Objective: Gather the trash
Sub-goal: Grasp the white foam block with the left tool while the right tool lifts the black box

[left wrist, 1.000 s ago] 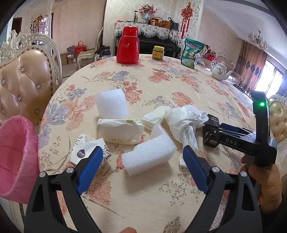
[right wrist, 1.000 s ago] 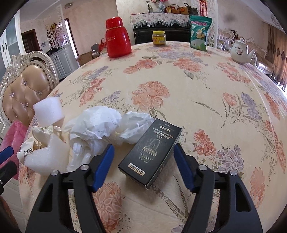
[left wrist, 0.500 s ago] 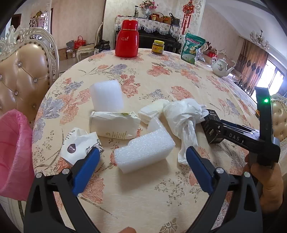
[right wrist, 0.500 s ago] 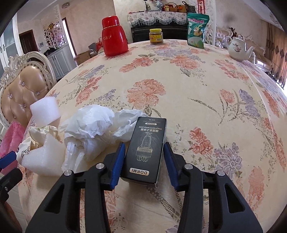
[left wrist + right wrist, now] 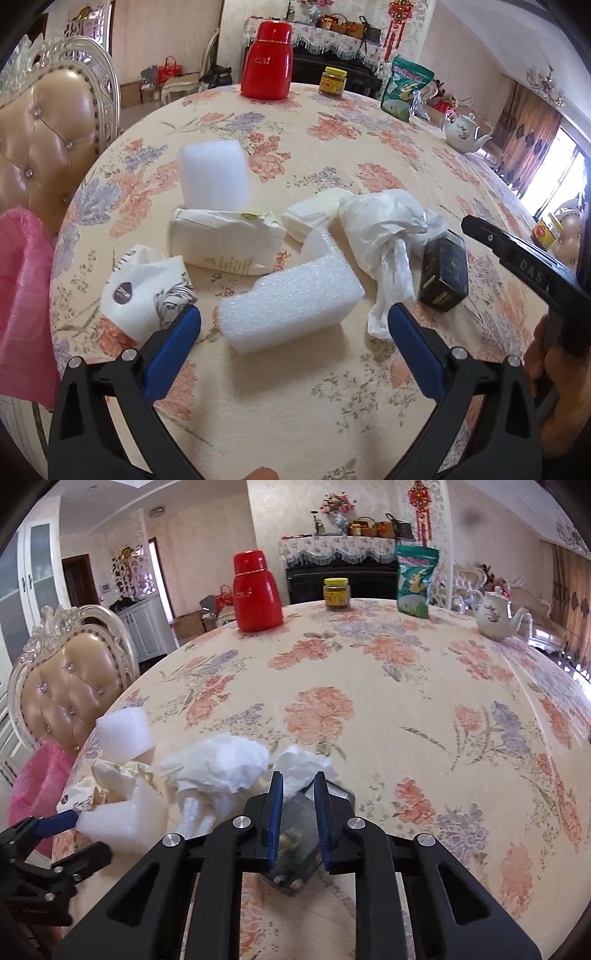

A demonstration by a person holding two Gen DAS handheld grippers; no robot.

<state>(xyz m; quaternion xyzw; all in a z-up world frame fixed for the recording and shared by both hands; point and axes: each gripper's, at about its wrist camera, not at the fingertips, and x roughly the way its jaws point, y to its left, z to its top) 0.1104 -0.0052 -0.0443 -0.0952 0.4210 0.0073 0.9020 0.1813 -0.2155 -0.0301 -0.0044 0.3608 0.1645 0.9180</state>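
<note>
Trash lies on the floral table: a long white foam block, a square foam piece, a cream paper packet, a printed tissue pack, a crumpled white plastic bag and a black box. My left gripper is open, its blue fingers either side of the long foam block's near end. My right gripper is shut on the black box, tilted between the pads. A pink trash bag hangs at the table's left edge.
At the far side of the table stand a red thermos, a yellow-lidded jar, a green snack bag and a white teapot. A padded chair stands at the left.
My right gripper closed on the black box and tilted it up. My left gripper moved closer to the long foam block and stayed open.
</note>
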